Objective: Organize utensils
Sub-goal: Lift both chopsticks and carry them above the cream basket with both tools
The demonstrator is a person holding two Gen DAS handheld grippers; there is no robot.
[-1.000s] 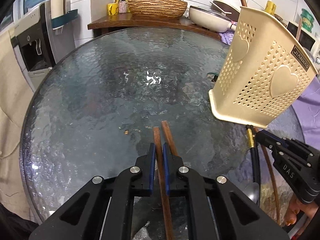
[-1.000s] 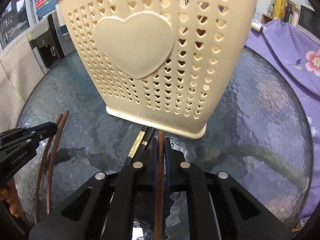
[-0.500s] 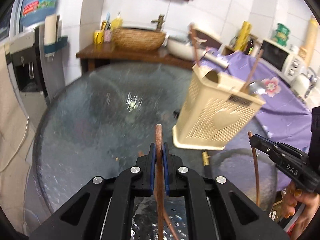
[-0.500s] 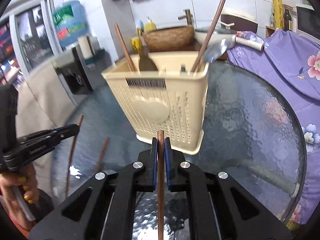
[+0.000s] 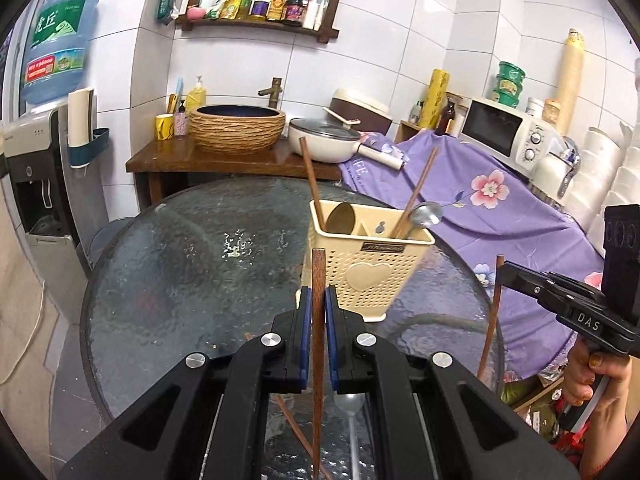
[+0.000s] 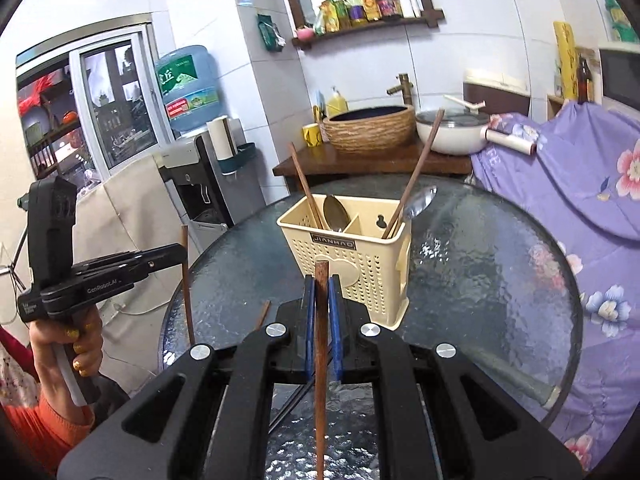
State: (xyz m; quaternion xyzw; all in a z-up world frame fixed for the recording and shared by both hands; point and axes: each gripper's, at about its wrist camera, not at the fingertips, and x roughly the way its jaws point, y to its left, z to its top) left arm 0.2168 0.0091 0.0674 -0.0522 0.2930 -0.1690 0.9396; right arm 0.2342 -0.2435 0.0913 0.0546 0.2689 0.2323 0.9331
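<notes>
My left gripper is shut on a brown wooden chopstick, held upright above the glass table. My right gripper is shut on a second brown chopstick the same way. The cream perforated utensil basket stands on the table ahead of both. In it lean two chopsticks and two spoons, split between its two compartments. In the left wrist view the right gripper shows at the right; in the right wrist view the left gripper shows at the left.
On the round glass table below me lie a loose chopstick, a silver spoon and a dark pair of chopsticks. A purple floral cloth covers furniture at the right. A wooden counter with a woven basin stands behind.
Both grippers have risen well above the table, each carrying its chopstick. The basket, close and seen from the side before, now sits lower and farther, with its open top visible.
</notes>
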